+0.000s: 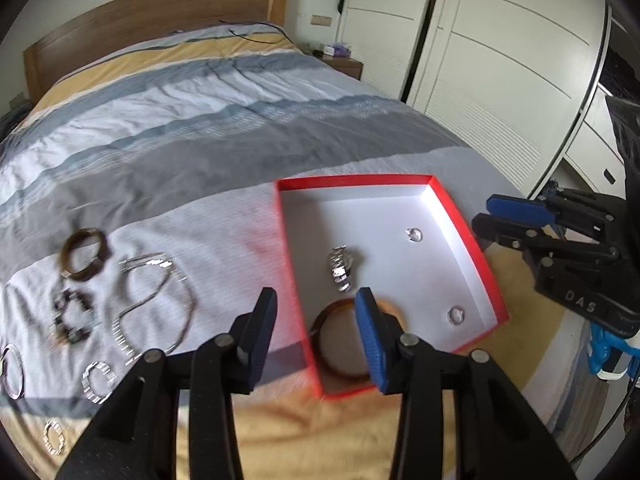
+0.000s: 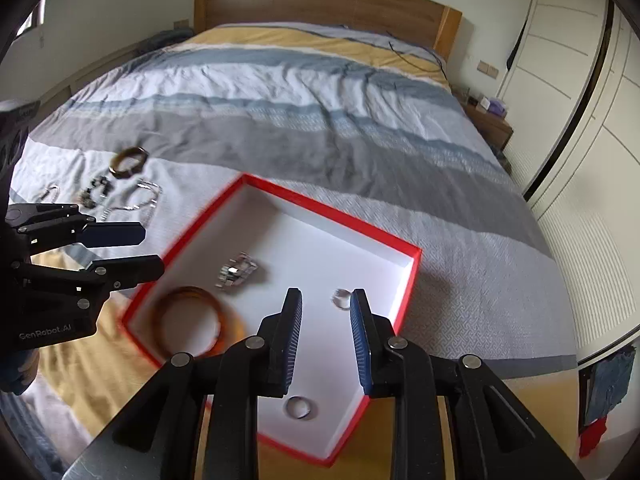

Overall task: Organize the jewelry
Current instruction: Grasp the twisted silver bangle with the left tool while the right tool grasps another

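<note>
A red box with a white inside (image 1: 460, 216) (image 2: 384, 256) lies on the bed. In it are an amber bangle (image 1: 340, 344) (image 2: 188, 324), a silver watch (image 1: 342, 268) (image 2: 238, 272) and two silver rings (image 1: 414, 235) (image 1: 456, 315) (image 2: 342, 298) (image 2: 300, 406). My left gripper (image 1: 316, 300) is open and empty above the box's near left edge; it also shows in the right wrist view (image 2: 154, 250). My right gripper (image 2: 326, 300) is open and empty above the box. Loose on the bedcover to the left lie a brown bangle (image 1: 84, 254) (image 2: 128, 162), a dark bead bracelet (image 1: 72, 320), silver chains (image 1: 156, 296) and silver bracelets (image 1: 98, 382).
The striped bedcover (image 1: 200, 128) runs back to a wooden headboard (image 1: 160, 12). White wardrobe doors (image 1: 500, 60) stand to the right, with a nightstand (image 1: 344, 66) beside the bed. My right gripper shows in the left wrist view (image 1: 486, 214) past the box's right side.
</note>
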Available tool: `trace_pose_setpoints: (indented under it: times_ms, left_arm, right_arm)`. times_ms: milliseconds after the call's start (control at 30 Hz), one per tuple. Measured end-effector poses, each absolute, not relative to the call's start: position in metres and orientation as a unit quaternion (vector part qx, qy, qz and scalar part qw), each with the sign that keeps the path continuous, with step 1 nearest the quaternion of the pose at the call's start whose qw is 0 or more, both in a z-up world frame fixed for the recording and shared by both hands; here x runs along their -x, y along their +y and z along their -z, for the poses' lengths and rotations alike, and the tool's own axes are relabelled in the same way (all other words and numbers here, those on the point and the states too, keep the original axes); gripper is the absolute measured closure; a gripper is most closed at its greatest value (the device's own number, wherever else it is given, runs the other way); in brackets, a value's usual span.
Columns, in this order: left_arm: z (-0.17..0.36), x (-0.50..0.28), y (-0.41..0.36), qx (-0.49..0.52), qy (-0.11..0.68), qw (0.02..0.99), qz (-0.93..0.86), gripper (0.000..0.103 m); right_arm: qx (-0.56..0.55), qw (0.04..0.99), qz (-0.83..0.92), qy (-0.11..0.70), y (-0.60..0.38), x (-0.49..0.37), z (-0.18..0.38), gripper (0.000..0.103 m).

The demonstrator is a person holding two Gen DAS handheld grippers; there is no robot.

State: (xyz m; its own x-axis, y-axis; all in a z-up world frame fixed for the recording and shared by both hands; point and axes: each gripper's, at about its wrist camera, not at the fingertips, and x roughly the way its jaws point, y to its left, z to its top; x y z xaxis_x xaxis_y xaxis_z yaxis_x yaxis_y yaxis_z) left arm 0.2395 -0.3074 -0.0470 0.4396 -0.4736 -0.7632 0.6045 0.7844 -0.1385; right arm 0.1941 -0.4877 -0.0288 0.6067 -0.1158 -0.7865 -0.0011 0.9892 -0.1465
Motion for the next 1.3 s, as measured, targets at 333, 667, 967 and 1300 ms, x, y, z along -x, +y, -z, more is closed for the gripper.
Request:
trace_pose_setpoints:
  times_ms: [333, 667, 967, 1300]
  left_arm:
    - [0.005, -0.200, -0.111, -0.064, 0.397, 0.895, 0.191, 0.056]
    - [0.044, -0.185, 0.017, -0.011, 0.434, 0.895, 0.105, 0.055]
    - [0.095, -0.210, -0.004, 0.010, 0.460, 0.878, 0.135, 0.055]
    - [0.136, -0.248, -0.037, -0.025, 0.477, 0.868, 0.137, 0.055]
  right_arm:
    - [0.044, 0.909, -0.035, 0.413, -0.386, -0.158, -0.016, 0.067]
    - [0.006, 0.894, -0.096, 0.437, -0.302, -0.175, 0.013, 0.066]
    - [-0.020, 0.864, -0.140, 0.483, -0.242, -0.224, 0.081, 0.049]
    - [-0.023, 0.849, -0.153, 0.506, -0.209, -0.271, 0.141, 0.045]
